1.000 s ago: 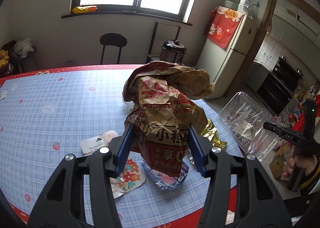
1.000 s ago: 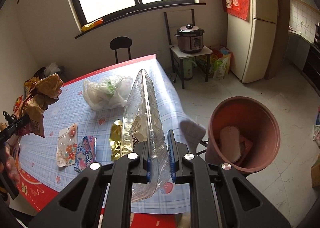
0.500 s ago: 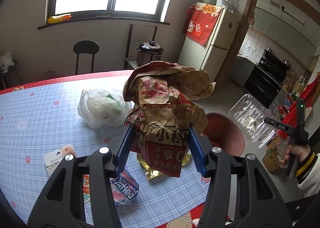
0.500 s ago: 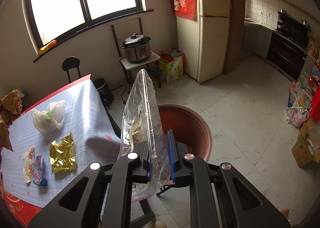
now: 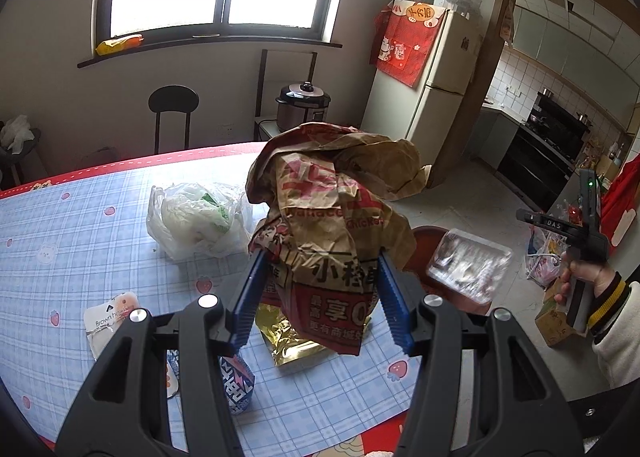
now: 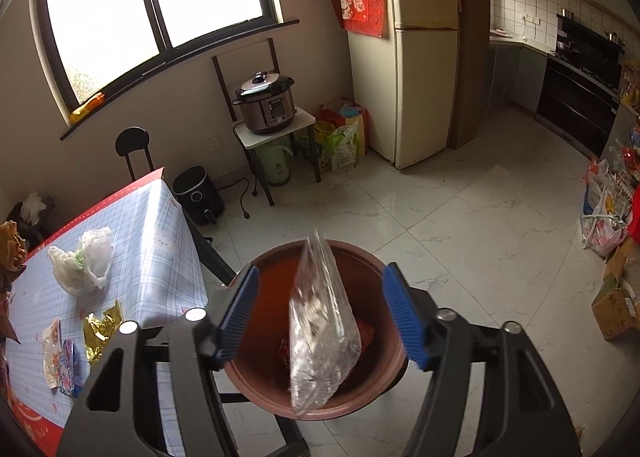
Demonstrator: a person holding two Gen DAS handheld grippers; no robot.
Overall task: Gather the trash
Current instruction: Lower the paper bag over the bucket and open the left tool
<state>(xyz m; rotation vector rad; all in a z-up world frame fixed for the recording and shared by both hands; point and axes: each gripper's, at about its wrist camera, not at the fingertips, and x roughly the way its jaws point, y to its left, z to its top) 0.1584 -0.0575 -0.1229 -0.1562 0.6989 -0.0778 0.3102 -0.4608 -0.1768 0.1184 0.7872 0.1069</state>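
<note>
My left gripper point(image 5: 318, 293) is shut on a crumpled brown paper food bag point(image 5: 332, 217) and holds it above the table's right end. My right gripper point(image 6: 320, 317) is open above the red-brown trash bin point(image 6: 384, 385). A clear plastic tray point(image 6: 320, 321), blurred, is loose between its fingers and falling into the bin; it also shows in the left wrist view point(image 5: 468, 265). On the blue checked tablecloth point(image 5: 80, 237) lie a white plastic bag point(image 5: 196, 221), a gold foil wrapper point(image 5: 292, 345), a blue snack packet point(image 5: 236, 381) and a white wrapper point(image 5: 112, 317).
A black chair point(image 5: 173, 113) and a side table with a pressure cooker point(image 6: 266, 101) stand by the window wall. A fridge point(image 6: 424, 57) is beyond. A black appliance point(image 6: 198, 195) sits on the floor by the table. Bags and boxes point(image 6: 612, 277) line the right side.
My right gripper has opened and let go of the clear tray, which now drops into the bin. My left gripper keeps hold of the paper bag and has turned a little right.
</note>
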